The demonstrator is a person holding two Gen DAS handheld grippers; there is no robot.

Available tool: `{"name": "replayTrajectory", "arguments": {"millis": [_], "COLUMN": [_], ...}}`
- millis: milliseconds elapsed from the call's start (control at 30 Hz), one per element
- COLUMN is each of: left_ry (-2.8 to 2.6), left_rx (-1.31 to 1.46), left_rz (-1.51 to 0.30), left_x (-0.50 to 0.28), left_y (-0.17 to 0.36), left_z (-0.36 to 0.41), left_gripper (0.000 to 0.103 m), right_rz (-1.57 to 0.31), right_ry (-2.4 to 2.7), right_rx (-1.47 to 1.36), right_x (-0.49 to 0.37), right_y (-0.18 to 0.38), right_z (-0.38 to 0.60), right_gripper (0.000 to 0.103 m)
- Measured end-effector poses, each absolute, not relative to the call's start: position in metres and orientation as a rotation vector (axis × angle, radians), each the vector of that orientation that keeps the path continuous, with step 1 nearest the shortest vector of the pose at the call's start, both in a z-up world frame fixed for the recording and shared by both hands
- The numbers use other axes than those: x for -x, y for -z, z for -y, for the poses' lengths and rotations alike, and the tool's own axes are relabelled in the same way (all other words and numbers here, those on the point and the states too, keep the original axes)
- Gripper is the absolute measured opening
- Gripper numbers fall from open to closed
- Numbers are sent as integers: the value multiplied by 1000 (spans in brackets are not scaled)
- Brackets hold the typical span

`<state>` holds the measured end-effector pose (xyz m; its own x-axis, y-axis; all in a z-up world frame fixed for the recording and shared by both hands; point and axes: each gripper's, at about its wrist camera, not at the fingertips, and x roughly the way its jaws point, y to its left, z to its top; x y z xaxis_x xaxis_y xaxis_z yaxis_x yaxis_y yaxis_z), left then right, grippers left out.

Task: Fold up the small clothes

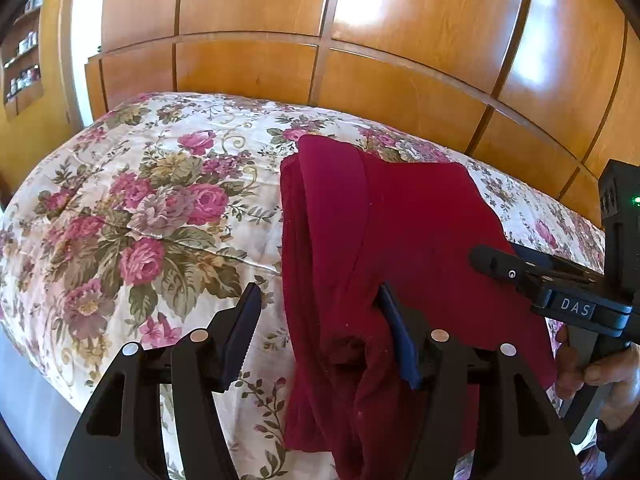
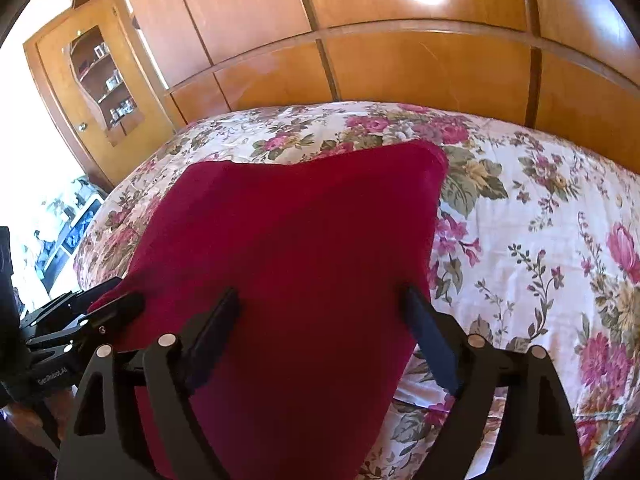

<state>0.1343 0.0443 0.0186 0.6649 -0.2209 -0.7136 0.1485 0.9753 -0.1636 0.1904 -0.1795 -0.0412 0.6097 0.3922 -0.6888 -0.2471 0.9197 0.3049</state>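
The left tool point(image 1: 318, 334) stands with its two black fingers spread wide, gripping nothing; its inner finger point(image 1: 400, 340) presses against or sits just over the near edge of the dark red garment point(image 1: 400, 232), while its outer finger hangs above the floral bedspread point(image 1: 140, 220) beside the cloth. The right tool point(image 2: 320, 336) is likewise spread wide and released, both fingers hovering over the garment, one near the garment's right edge and one over its middle; whether the tips touch the fabric cannot be told. In the left wrist view the right tool shows at the garment's right side, held in a hand point(image 1: 600, 380), its black body marked with pale letters and its tip lying over the cloth. The garment lies on the bed, on top of the bedspread, in front of the wooden wardrobe point(image 2: 400, 60). It is a soft, matte, knit-like cloth in deep crimson, folded to a rough rectangle with a rounded far corner; along its left side a long folded band overlaps the main panel, and its near end bunches into loose wrinkles. The bedspread is quilted and cream, printed with pink roses and green leaves. The wardrobe behind the garment is glossy orange-brown wood divided by dark grooves into panels.
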Motion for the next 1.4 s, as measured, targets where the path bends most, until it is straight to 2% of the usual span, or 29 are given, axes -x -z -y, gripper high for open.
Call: {"name": "replayTrajectory", "arguments": {"millis": [267, 300, 367, 500, 733, 800, 833, 900, 933, 1000, 1067, 1133, 1200, 1267, 1300, 1400], "left_ry": [212, 211, 200, 275, 447, 479, 505, 566, 598, 628, 655, 668, 677, 683, 689, 706], "left_rx": [104, 102, 92, 226, 508, 552, 563, 613, 646, 691, 737, 754, 763, 765, 767, 755], "left_rz": [-822, -821, -813, -834, -947, -947, -948, -961, -960, -960, -952, -938, -920, -899, -889, -854], "left_x": [-133, -132, -132, -138, -174, -179, -180, -183, -185, -188, -189, -186, -182, -176, -173, -161], "left_y": [-15, -15, -16, -16, 17, 24, 27, 35, 39, 44, 50, 51, 47, 41, 36, 20], "left_z": [-45, -45, -47, -70, -91, -91, -90, -88, -88, -88, -87, -85, -82, -79, -78, -85], "left_gripper": [59, 61, 73, 82, 83, 79, 71, 64, 58, 55, 47, 42, 38, 36, 36, 35], "right_rz": [-860, -869, -880, -898, -957, -953, -952, -950, -947, -942, -942, -948, -945, -930, -918, -885], "right_ry": [-373, -379, -394, -472, -562, -585, -595, -612, -622, -636, -648, -655, -660, -668, -680, -717], "right_rx": [-244, -261, -279, -361, -542, -556, -562, -576, -586, -598, -599, -594, -586, -555, -536, -485], "right_x": [-193, -193, -195, -202, -223, -224, -224, -225, -225, -225, -223, -221, -217, -210, -205, -195], "right_y": [55, 56, 55, 52, 76, 80, 80, 83, 84, 86, 87, 85, 80, 69, 60, 40], "right_z": [187, 189, 192, 204, 225, 225, 225, 225, 226, 227, 229, 230, 230, 226, 224, 216], "right_gripper": [93, 94, 96, 98, 98, 97, 97, 95, 95, 91, 86, 75, 58, 49, 45, 43]}}
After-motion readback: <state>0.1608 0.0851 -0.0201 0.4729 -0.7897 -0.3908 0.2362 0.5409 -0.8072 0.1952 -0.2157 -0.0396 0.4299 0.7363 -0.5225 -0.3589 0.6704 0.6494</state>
